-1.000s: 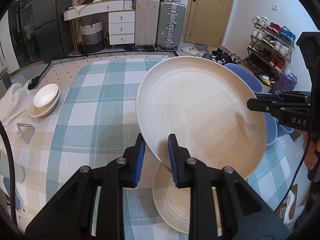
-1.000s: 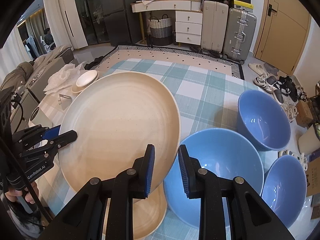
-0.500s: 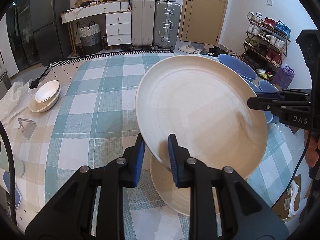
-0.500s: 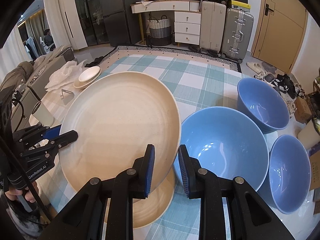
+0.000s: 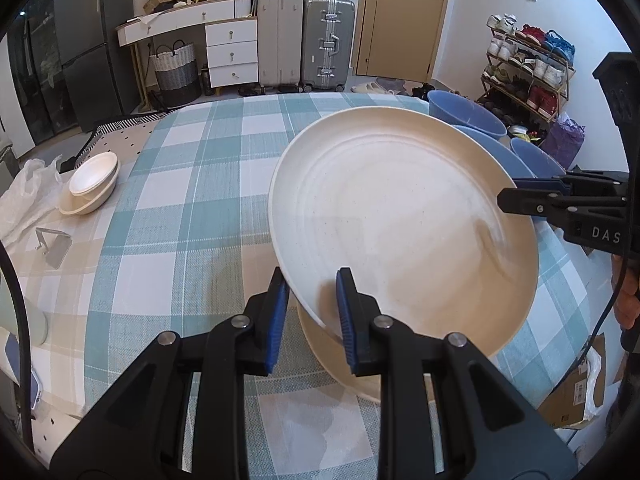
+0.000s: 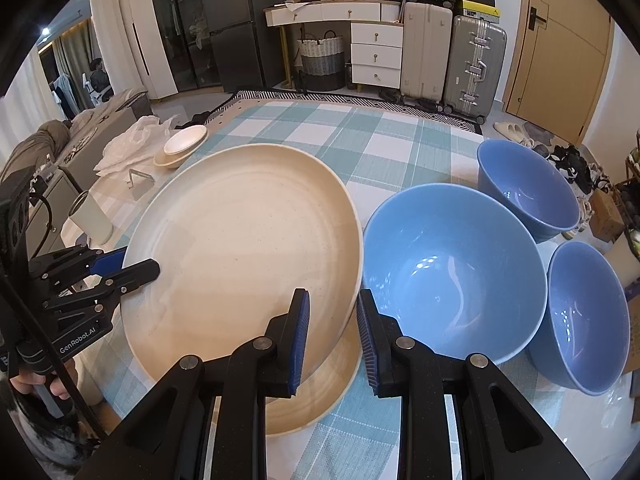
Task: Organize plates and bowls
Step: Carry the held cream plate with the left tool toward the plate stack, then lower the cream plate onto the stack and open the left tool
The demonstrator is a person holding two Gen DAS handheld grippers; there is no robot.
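Observation:
A large cream plate [image 5: 400, 232] hangs tilted above the checked tablecloth, held at two opposite rims. My left gripper [image 5: 310, 280] is shut on its near rim; in the right wrist view the same gripper [image 6: 140, 268] grips the plate's left rim. My right gripper [image 6: 332, 300] is shut on the plate [image 6: 240, 248] at its right rim. A second cream plate [image 6: 320, 392] lies flat on the cloth just under the held one. Three blue bowls [image 6: 452, 272] [image 6: 524, 192] [image 6: 584, 320] stand to the right.
Nested white bowls [image 5: 90, 188] sit at the table's far left beside a white plastic bag [image 5: 28, 196] and a small metal stand [image 5: 54, 244]. A pale cup [image 6: 90, 220] stands near the left edge. The table edge [image 5: 560, 320] runs close by on the right.
Both grippers have carried the cream plate across the table and lower, closer over the plate lying on the cloth. The blue bowls now sit nearer beside it. Both grips are unchanged.

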